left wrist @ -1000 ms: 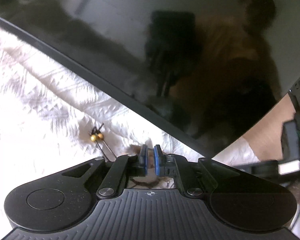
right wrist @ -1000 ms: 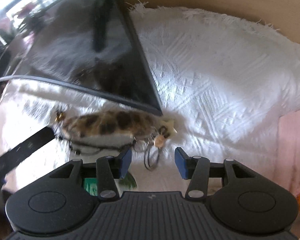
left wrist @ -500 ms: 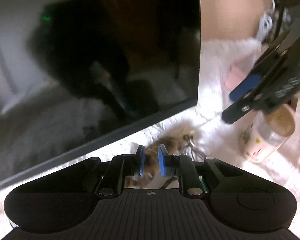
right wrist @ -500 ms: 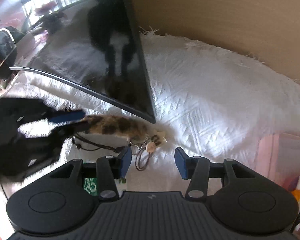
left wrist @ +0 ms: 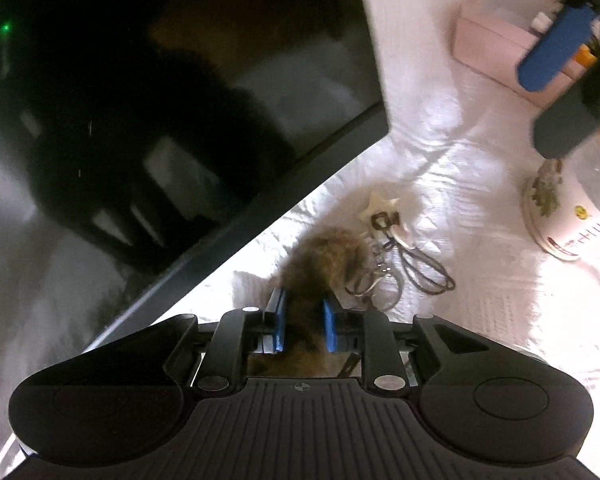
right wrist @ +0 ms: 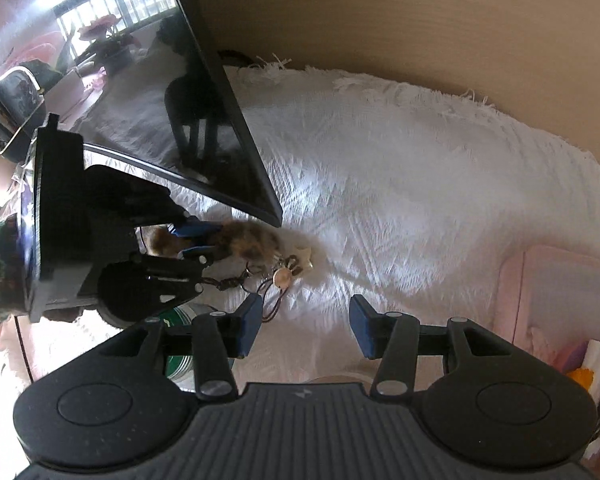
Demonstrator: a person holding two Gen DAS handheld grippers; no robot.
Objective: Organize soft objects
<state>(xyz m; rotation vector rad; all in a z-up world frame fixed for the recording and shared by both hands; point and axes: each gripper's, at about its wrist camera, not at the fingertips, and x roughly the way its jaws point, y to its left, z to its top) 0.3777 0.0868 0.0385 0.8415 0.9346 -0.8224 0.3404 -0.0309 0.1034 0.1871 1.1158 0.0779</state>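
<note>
A furry brown spotted pom keychain lies on the white textured cloth by the monitor's lower corner. A star charm, metal clasps and dark cord loops trail from it. My left gripper straddles the fur's near end. Its jaws are opening, and the fur still fills the gap between them. In the right wrist view the same keychain sits with the left gripper around its left end. My right gripper hovers open and empty just short of the cords.
A large dark monitor leans over the cloth right behind the keychain. A pink box stands at the right, and a white printed jar near it. A green tin sits below the left gripper. A tan wall backs the cloth.
The left gripper swung and rolled round to the keychain's other side, and its jaws went from pinched nearly shut to spread. The right gripper drew back and up a little.
</note>
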